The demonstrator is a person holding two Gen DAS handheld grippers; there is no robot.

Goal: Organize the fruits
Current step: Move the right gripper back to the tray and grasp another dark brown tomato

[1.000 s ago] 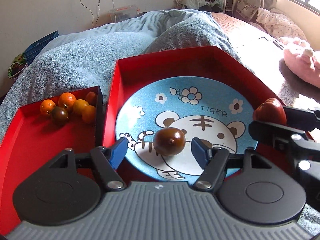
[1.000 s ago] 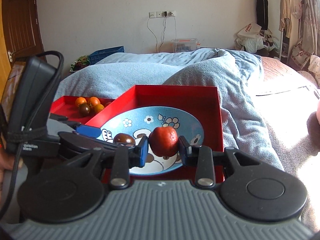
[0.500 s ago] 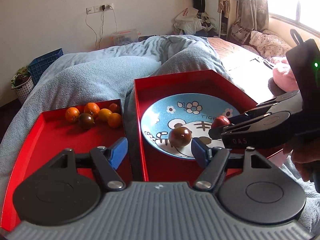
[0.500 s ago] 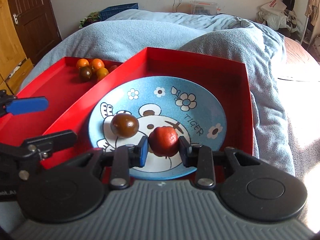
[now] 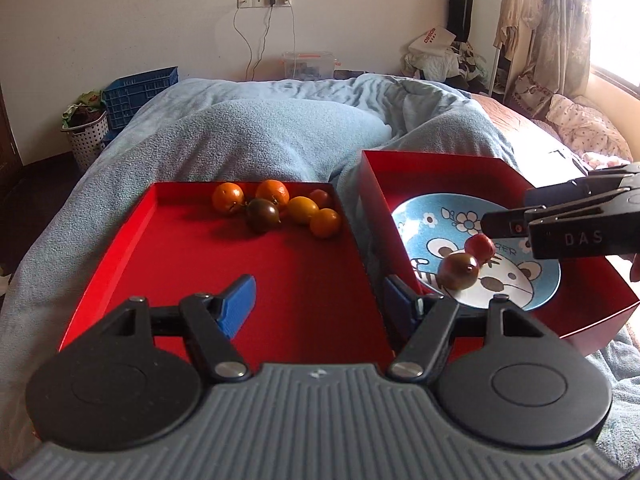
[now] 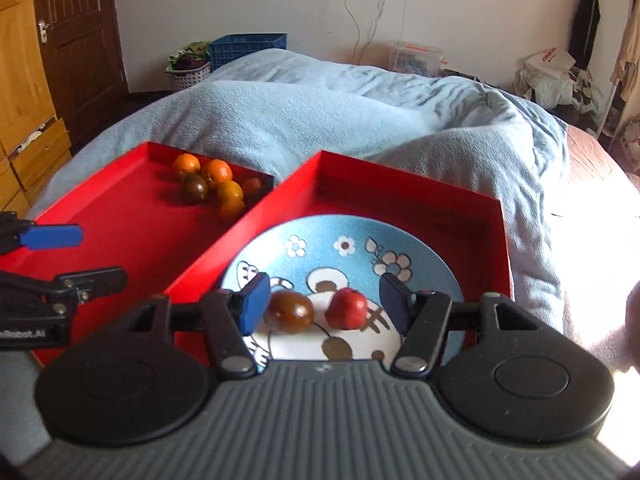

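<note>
A blue tiger plate (image 6: 424,256) lies in the right red tray (image 6: 404,196). On it rest a dark brown tomato (image 6: 291,311) and a red fruit (image 6: 347,307), side by side. My right gripper (image 6: 320,304) is open, its blue pads either side of both fruits, touching neither. The left red tray (image 5: 256,264) holds several orange fruits (image 5: 272,194) and one dark tomato (image 5: 263,214) at its far end. My left gripper (image 5: 316,304) is open and empty over the left tray's near part. The plate (image 5: 444,216) and its two fruits also show in the left wrist view.
Both trays sit on a bed with a rumpled blue blanket (image 6: 340,120). A blue crate (image 6: 248,46) and a laundry basket (image 6: 188,68) stand by the far wall. A wooden door (image 6: 76,28) is at the left.
My right gripper has opened and let the red fruit down onto the plate beside the dark tomato. My left gripper has moved left from the plate to over the left tray.
</note>
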